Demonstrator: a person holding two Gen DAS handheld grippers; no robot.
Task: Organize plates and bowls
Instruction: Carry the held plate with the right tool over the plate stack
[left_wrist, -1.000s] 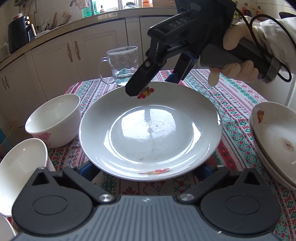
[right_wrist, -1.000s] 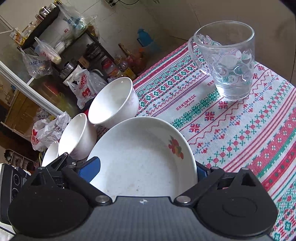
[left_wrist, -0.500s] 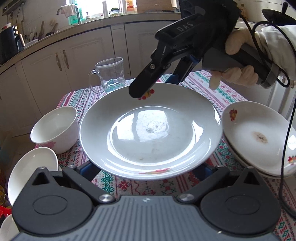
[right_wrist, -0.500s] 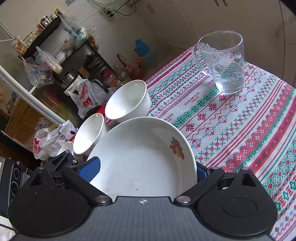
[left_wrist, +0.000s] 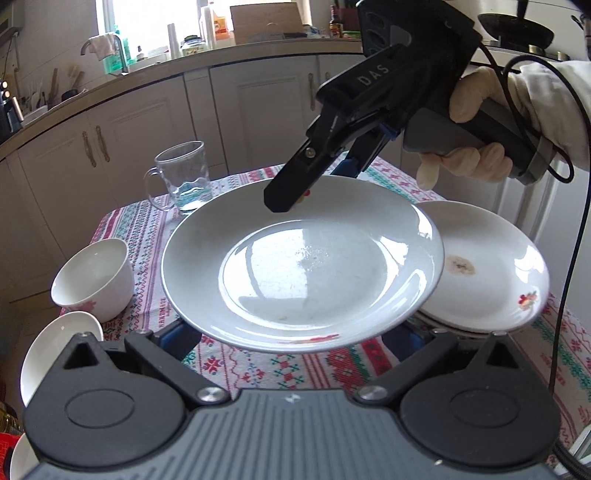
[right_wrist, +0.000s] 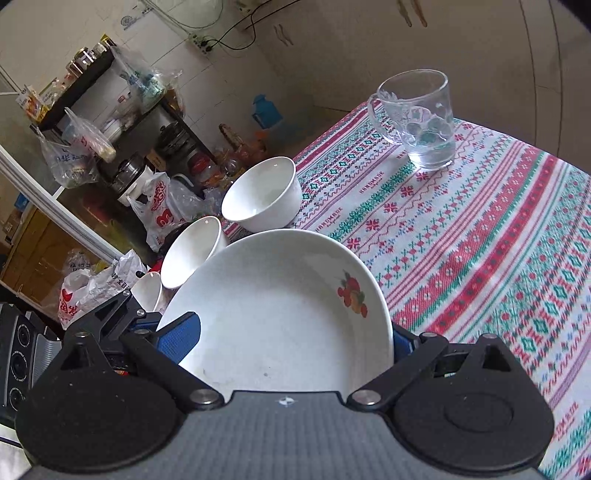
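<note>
Plate in mid-air, two grippers on its rim, stack waiting to the right.

From left: two bowls (left_wrist: 94, 277) sit by the tablecloth's (left_wrist: 147, 229) edge; you hold the plate (left_wrist: 301, 264) level above the cloth, your left gripper (left_wrist: 291, 341) clamped on its near rim, your right gripper (left_wrist: 295, 195) closed on the far rim by the fruit motif. The stacked plates (left_wrist: 491, 266) lie just right of it, partly under its edge (your right hand (left_wrist: 469, 147) is nearer), so the carry likely goes rightward and down.
</note>
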